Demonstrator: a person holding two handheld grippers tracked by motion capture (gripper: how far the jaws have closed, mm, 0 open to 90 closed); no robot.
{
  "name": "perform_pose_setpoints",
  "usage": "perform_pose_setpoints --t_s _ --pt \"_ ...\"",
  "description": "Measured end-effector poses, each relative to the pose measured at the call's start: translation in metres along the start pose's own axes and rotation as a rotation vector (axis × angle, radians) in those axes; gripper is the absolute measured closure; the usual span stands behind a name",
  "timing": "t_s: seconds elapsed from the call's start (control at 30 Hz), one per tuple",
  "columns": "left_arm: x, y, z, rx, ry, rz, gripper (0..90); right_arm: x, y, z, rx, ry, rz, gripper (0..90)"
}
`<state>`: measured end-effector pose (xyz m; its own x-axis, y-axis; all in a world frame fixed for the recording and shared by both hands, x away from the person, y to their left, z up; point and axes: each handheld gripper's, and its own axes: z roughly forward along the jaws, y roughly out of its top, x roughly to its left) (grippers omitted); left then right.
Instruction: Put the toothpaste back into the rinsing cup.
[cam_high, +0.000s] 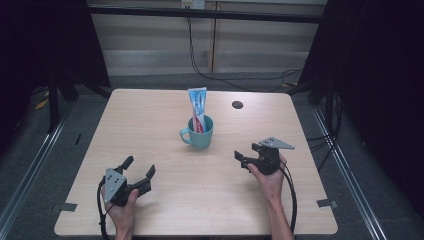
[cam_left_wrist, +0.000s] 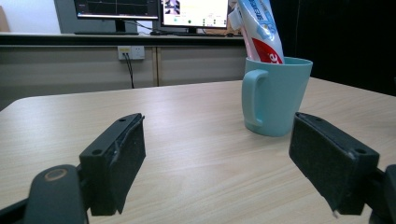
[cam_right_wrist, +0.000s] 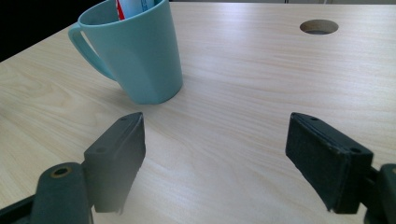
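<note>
A teal mug (cam_high: 199, 134) stands upright near the middle of the wooden table (cam_high: 150, 115), handle to its left. A red, white and blue toothpaste tube (cam_high: 198, 106) stands inside it and rises above the rim. My left gripper (cam_high: 140, 166) is at the front left, held in a hand, open with nothing between its jaws. My right gripper (cam_high: 246, 151) sits right of the mug, open and holding nothing. In the left gripper view the mug (cam_left_wrist: 275, 95) and tube (cam_left_wrist: 259, 28) lie ahead to the right of my gripper (cam_left_wrist: 217, 163). In the right gripper view the mug (cam_right_wrist: 135, 51) is ahead on the left of my gripper (cam_right_wrist: 215, 158).
A round cable hole (cam_high: 237, 105) pierces the table behind and right of the mug, hole (cam_right_wrist: 319, 26) also ahead of the right gripper. Monitors (cam_left_wrist: 154, 9) stand on a counter beyond the table's far edge. Dark curtains flank both sides. Cables trail from each gripper.
</note>
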<state>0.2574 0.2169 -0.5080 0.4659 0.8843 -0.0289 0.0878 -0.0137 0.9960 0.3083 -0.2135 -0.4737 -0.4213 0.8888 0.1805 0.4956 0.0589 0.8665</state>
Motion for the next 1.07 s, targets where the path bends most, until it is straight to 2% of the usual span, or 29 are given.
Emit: perform_pose_setpoints --t_s 0.07,0.27,0.47,0.67,1.07 --pt "0.000 0.000 0.000 0.001 -0.002 0.001 18.5 0.001 -0.002 -0.003 -0.010 0.005 0.006 19.4" --pt "0.000 0.000 0.000 -0.001 -0.002 -0.004 18.5 0.006 -0.014 -0.006 -0.009 -0.031 -0.016 19.3" --pt "0.000 0.000 0.000 -0.001 -0.002 -0.001 18.5 0.008 -0.028 -0.007 -0.009 -0.045 -0.008 19.2" --pt "0.000 0.000 0.000 -0.001 -0.002 -0.002 18.5 0.011 -0.036 -0.012 -0.024 -0.069 -0.043 20.3" --pt "0.000 0.000 0.000 -0.002 -0.002 -0.002 18.5 0.007 -0.045 -0.013 -0.053 -0.078 -0.013 19.6"
